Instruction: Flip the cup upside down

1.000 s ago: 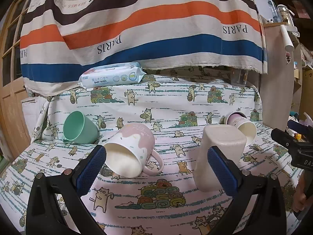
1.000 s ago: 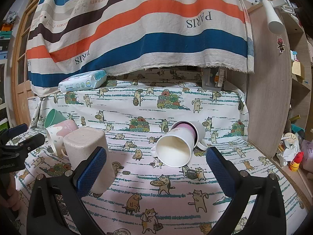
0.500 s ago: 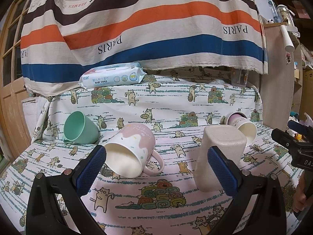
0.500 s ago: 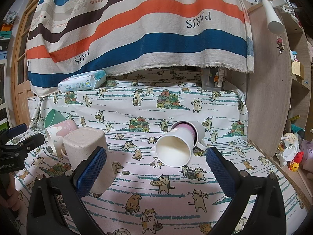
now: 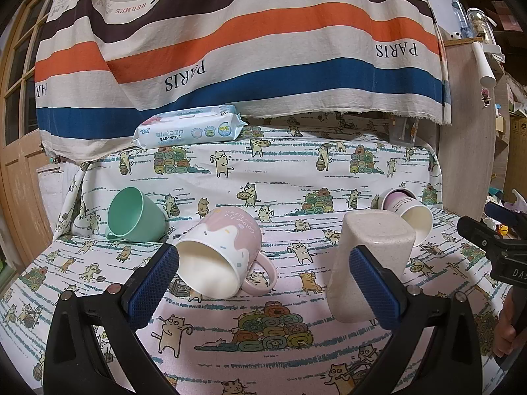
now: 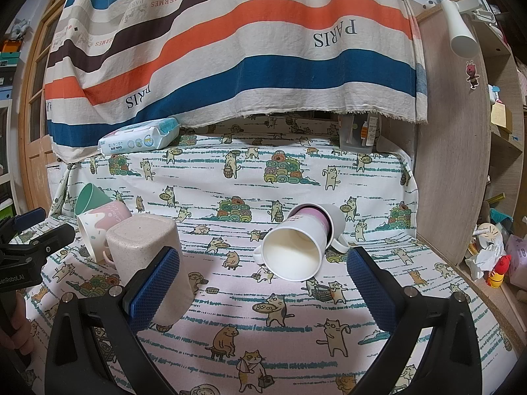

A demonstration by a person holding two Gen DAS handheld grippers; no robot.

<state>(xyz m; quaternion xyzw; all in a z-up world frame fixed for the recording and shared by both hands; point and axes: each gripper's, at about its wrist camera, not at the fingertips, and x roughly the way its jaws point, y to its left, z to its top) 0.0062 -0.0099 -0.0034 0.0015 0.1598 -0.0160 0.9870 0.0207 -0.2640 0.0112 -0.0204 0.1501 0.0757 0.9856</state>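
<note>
Nearest in the left wrist view, the left gripper point(image 5: 263, 283) hovers low over the cat-print cloth point(image 5: 280, 355), its blue-padded fingers point(image 5: 153, 284) spread wide with nothing between them; its right pad overlaps the speckled beige cup point(image 5: 369, 256), hiding part of that cup's near face. The beige cup stands upside down, flat base on top, rim on the cloth. To its left lies the pink and white mug point(image 5: 220, 256) on its side, mouth toward the camera, handle at its right against the cloth. Left of that and farther back, the mint green cup point(image 5: 135, 215) also lies tipped, mouth forward. Right of the beige cup and behind it, the purple-banded white mug point(image 5: 408, 217) lies on its side, partly hidden by the beige cup.

From the right wrist view, the right gripper point(image 6: 263, 283) is likewise wide open and holds nothing. The purple-banded mug point(image 6: 299, 240) lies between and beyond its fingers, not touched, its handle mostly hidden behind the body. The left pad covers the beige cup's lower right.

Farthest from the beige cup, a pack of baby wipes point(image 5: 189, 130) rests on the raised ledge, under the hanging striped cloth point(image 5: 247, 49).
</note>
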